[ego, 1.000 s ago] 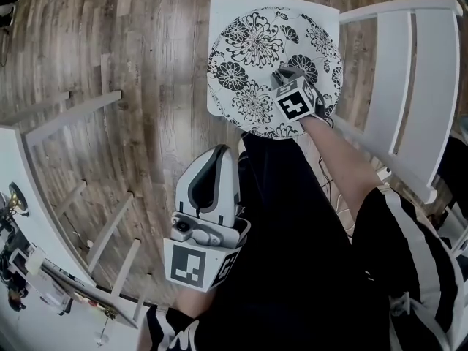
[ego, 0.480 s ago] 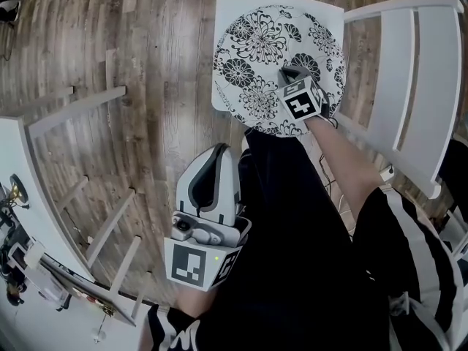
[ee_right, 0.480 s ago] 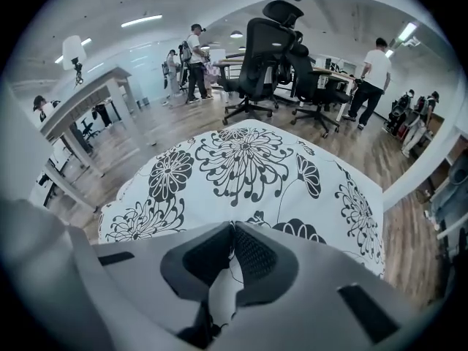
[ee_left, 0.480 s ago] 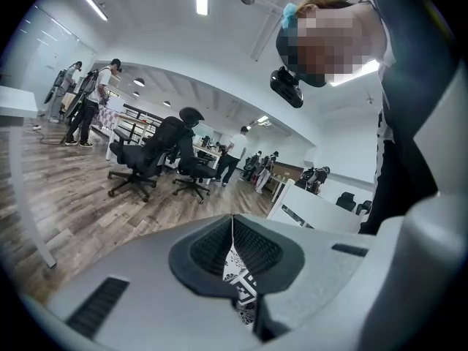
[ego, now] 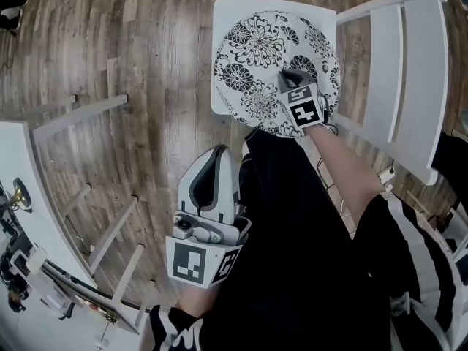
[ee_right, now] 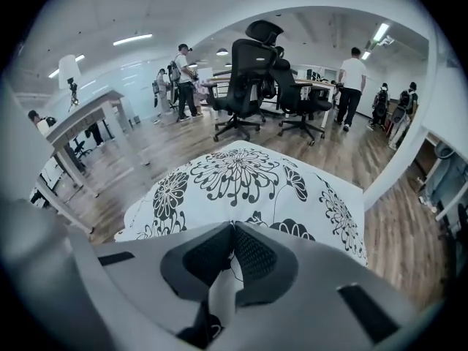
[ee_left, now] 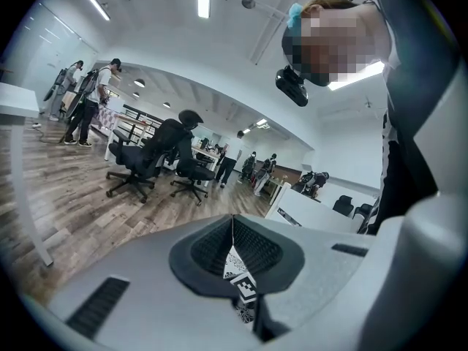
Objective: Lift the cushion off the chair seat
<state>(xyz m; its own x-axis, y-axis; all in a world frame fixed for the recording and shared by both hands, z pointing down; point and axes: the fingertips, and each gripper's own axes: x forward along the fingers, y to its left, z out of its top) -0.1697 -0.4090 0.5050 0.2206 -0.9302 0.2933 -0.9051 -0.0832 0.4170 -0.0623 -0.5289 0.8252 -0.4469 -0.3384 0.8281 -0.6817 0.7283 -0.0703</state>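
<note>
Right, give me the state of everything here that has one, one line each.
cushion, lying on the seat, near edge pinched.
chair, upright on the wood floor, seat covered by the cushion.
right gripper, shut on the cushion's near edge, pointing down at it.
left gripper, shut, nothing held, away from the chair.

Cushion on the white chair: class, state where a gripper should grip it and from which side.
Likely the edge of the cushion nearest the person, approached steeply from above: it lies flat on the chair, so only pinched fabric fits between jaws. The right gripper grips there.
</note>
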